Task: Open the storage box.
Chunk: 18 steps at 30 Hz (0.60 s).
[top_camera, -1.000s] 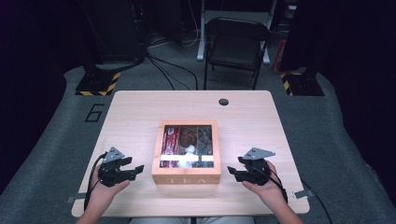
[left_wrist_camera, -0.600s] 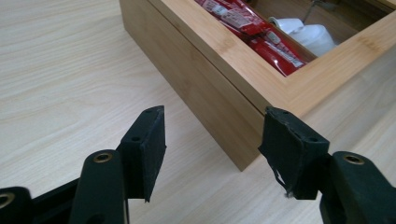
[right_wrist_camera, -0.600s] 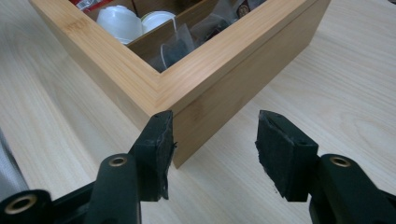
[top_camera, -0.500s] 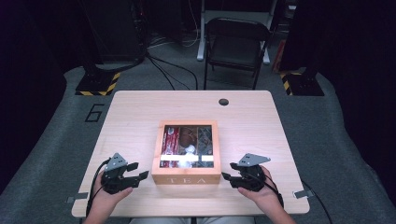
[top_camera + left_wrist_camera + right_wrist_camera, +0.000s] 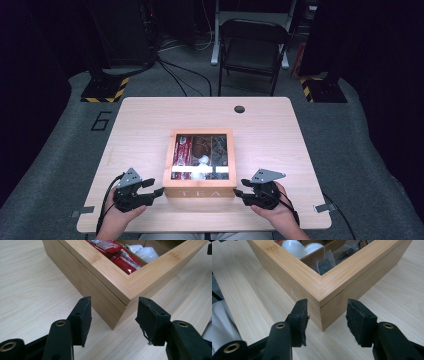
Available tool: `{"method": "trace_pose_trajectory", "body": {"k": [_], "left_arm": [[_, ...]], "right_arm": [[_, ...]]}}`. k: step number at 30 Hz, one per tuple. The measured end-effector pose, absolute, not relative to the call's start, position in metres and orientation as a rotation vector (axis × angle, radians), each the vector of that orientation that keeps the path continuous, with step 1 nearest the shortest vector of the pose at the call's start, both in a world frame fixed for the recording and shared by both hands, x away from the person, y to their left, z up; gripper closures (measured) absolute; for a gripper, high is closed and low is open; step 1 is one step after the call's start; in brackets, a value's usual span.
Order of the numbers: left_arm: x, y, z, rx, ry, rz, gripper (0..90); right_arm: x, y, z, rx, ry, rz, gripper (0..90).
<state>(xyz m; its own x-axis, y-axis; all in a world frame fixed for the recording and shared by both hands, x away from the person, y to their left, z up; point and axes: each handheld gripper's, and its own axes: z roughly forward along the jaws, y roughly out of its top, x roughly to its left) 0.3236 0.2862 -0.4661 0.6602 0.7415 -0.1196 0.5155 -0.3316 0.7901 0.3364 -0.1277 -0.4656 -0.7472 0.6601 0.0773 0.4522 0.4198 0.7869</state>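
Two claws are closing in on one wooden tea box [image 5: 200, 165], which is sitting near the middle of the pale counter [image 5: 140, 130], slightly toward the person's edge. Behind the counter a folding chair [image 5: 252, 47] is standing on the grey floor. The box is looking rigid and fairly weighty for its size, with smooth bamboo walls that could slide between rubber pads, and a windowed lid lying shut on top; red packets [image 5: 117, 253] and white creamer cups [image 5: 298, 247] are showing through it. I judge the safest hold is on the two near corners or the side walls below the lid seam, squeezing evenly from both sides so it is not twisting. The left claw [image 5: 156, 187] is hanging released just off the near left corner, its jaws having just been narrowing with the corner between them but not yet pressing. The right claw [image 5: 240, 194] is doing likewise at the near right corner, ungripped, jaws narrowing.
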Motion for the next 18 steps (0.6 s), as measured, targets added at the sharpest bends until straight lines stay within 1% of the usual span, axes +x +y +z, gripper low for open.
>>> {"method": "trace_pose_trajectory", "body": {"k": [2, 11, 15, 18], "left_arm": [[0.324, 0.283, -0.469, 2.009, 0.976, 0.345, 47.2], [0.327, 0.276, -0.473, 2.034, 0.960, 0.322, 51.9], [0.327, 0.271, -0.475, 2.050, 0.941, 0.315, 56.2], [0.326, 0.266, -0.476, 2.066, 0.932, 0.345, 56.7]], "right_arm": [[0.337, -0.126, -0.468, 0.970, 2.435, 1.235, 52.9], [0.337, -0.122, -0.471, 0.953, 2.426, 1.253, 59.6], [0.337, -0.121, -0.473, 0.952, 2.437, 1.257, 61.1], [0.337, -0.120, -0.474, 0.939, 2.431, 1.258, 62.1]]}}
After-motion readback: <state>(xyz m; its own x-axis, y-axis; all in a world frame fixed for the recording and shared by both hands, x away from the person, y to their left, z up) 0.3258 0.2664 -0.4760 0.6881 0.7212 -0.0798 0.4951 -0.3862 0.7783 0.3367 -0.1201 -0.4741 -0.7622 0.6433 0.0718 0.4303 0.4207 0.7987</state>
